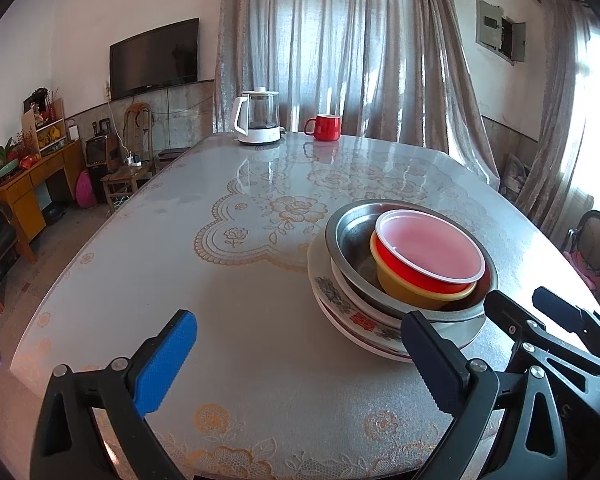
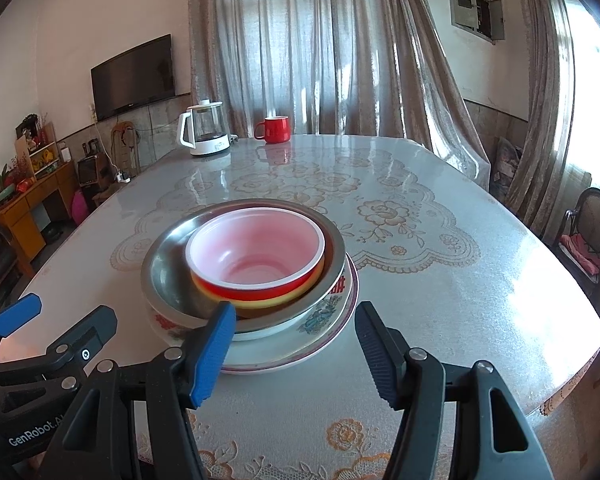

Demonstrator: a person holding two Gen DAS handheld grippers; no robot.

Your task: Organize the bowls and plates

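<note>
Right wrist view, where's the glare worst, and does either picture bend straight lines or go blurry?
Right wrist view: sunlight through the window is blown out white, with a bright patch on the table at its right edge. Left wrist view: the same window washes out, and the tabletop mirrors the curtains. Both views: fisheye bowing and dark corners; the stacked bowls look sharp.

Nested upright stack on table: red plastic bowl (image 2: 256,256) in yellow bowl (image 1: 420,294); both in steel basin (image 2: 164,272); floral bowl (image 2: 320,312); plate (image 2: 300,350) beneath.
</note>
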